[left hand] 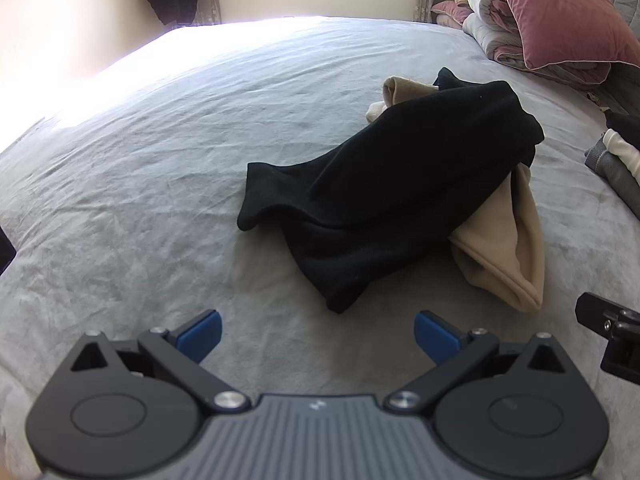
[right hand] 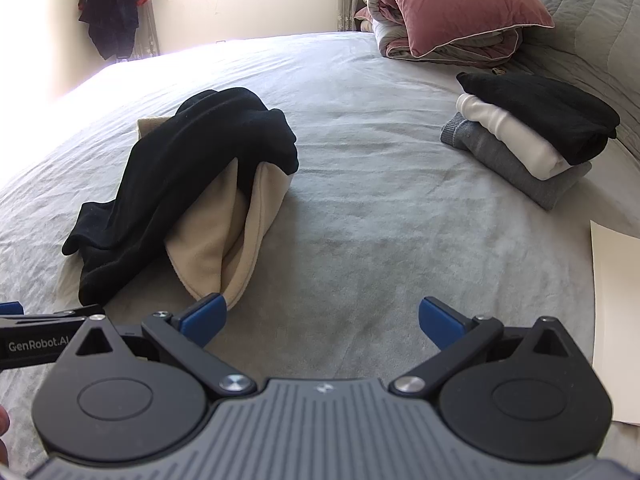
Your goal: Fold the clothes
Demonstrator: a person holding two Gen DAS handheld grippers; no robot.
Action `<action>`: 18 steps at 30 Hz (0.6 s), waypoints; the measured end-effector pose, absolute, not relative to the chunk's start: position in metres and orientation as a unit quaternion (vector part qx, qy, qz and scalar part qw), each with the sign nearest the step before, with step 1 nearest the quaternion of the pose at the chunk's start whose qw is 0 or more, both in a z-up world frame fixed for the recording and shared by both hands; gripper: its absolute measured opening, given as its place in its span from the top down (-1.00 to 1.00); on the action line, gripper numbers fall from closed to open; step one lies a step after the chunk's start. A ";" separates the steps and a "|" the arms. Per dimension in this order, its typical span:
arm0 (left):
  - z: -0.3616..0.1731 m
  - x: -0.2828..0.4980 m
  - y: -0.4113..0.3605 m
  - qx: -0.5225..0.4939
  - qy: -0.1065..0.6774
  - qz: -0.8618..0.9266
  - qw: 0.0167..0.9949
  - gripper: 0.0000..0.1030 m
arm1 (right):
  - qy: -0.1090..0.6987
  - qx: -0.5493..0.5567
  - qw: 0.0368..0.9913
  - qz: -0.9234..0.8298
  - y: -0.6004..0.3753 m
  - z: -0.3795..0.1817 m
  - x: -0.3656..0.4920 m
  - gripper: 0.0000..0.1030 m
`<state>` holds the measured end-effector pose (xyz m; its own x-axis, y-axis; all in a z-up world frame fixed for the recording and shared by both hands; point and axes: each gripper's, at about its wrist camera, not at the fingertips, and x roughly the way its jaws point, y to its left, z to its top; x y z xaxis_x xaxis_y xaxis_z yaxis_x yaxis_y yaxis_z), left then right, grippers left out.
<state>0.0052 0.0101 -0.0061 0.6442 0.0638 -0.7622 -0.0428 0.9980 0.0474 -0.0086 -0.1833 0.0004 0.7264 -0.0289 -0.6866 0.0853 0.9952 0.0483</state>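
Left tool (left hand: 318,334) and right tool (right hand: 322,322), each seen from its own wrist camera: blue-padded fingers spread wide apart, nothing between them, both hovering over the grey bed sheet (left hand: 140,184) at the lower edge of the frame.

Unfolded pile: a black garment (left hand: 384,184) lies crumpled just right of centre in the left view and left of centre in the right view (right hand: 188,168). It drapes over a beige garment (left hand: 504,248), whose open hem projects from beneath it toward the lower right in both views (right hand: 216,248). In the right view that hem lies just above the right tool's left pad.

Folded stack, upper right of the right view: a grey piece (right hand: 516,168) at the bottom, a white piece (right hand: 508,136) on it, a black piece (right hand: 540,108) on top. Behind it, a pink pillow (right hand: 460,4) rests on rolled bedding.

Open room: bare sheet fills the middle between pile and stack, and the whole left half of the left view. A pale flat sheet (right hand: 616,312) lies at the right edge. Dark clothing (right hand: 116,4) hangs in the upper left beside the window.
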 end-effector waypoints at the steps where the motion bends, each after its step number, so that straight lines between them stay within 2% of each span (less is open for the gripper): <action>1: -0.006 0.005 0.010 0.013 0.421 0.030 0.907 -0.99 | 0.369 0.038 0.928 -0.031 -0.183 0.000 -0.009 -1.00; 18: -0.006 0.005 0.011 0.012 0.421 0.031 0.907 -0.99 | 0.370 0.037 0.928 -0.031 -0.182 0.000 -0.009 -1.00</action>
<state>0.0051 0.0105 -0.0061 0.6441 0.0665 -0.7621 -0.0463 0.9978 0.0479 -0.0085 -0.1816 -0.0003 0.7243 -0.0308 -0.6887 0.0857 0.9953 0.0456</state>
